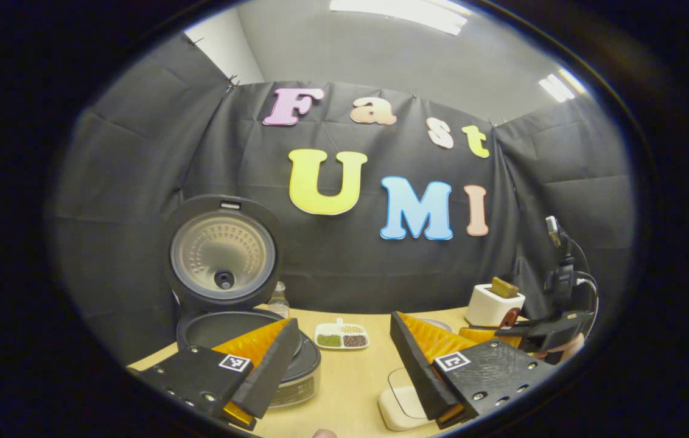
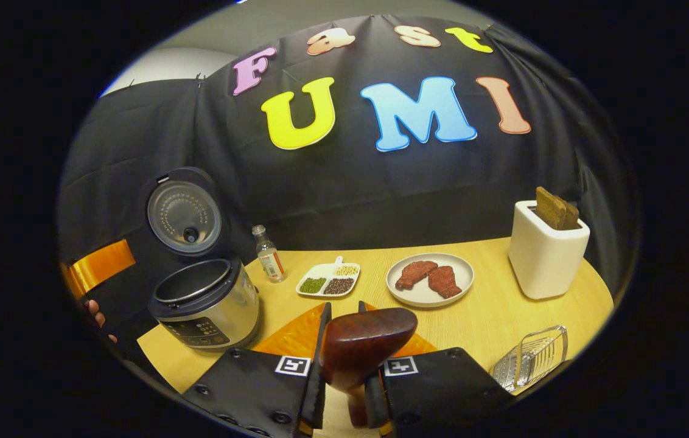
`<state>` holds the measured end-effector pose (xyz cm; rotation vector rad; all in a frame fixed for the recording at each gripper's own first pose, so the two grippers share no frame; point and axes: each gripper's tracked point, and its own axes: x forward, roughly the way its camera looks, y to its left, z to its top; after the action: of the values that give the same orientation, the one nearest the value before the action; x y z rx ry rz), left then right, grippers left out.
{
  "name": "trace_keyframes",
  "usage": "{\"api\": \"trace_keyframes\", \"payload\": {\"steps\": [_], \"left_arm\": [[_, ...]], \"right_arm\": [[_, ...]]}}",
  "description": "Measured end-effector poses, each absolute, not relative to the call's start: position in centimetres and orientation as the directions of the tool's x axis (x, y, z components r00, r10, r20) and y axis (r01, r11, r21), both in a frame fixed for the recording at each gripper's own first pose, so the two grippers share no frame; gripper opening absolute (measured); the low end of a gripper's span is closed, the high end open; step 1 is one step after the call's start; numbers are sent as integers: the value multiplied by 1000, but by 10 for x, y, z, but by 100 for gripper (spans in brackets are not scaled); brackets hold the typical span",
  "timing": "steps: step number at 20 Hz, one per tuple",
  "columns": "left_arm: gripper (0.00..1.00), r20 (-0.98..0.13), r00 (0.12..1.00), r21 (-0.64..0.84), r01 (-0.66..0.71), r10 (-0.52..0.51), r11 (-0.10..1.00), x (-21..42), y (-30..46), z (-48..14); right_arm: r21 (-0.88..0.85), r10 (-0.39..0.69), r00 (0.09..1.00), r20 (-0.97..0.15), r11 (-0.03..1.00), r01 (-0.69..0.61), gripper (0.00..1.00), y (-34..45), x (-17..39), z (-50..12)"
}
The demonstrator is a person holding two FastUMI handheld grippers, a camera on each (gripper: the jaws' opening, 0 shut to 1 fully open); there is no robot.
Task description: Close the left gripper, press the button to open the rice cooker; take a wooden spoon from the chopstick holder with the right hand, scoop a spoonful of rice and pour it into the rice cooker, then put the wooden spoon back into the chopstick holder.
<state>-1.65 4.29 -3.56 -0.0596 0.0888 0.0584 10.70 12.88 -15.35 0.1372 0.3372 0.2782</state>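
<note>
The wooden spoon (image 2: 364, 348) is clamped between the fingers of the right gripper (image 2: 344, 383), bowl forward over the tabletop's (image 2: 490, 316) near edge. The rice cooker (image 2: 206, 303) stands at the left corner, lid (image 2: 184, 214) up. The left gripper (image 1: 344, 377) hangs empty, its jaws spread, just beside the cooker's rim.

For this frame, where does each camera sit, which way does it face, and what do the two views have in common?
Left gripper view: rides the left gripper, fingers apart, low over the light wooden table, facing the open black-lidded rice cooker.
Right gripper view: rides the right gripper, higher, looking down across the table; its fingers clamp the dark wooden spoon; a hand shows at far left.
Shared: rice cooker, white divided dish of beans, white toaster with bread.
</note>
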Motion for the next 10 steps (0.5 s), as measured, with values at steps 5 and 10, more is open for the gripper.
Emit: {"api": "trace_keyframes", "payload": {"steps": [5,10], "left_arm": [[92,-96,991,-76,-98,91,992,-16,60,-36],[92,-101,990,-95,-105,96,990,-21,63,-40]], "right_arm": [[216,318,889,-329,942,-257,27,144,103,-165],[377,443,830,-339,872,-312,27,182,92,-173]]}}
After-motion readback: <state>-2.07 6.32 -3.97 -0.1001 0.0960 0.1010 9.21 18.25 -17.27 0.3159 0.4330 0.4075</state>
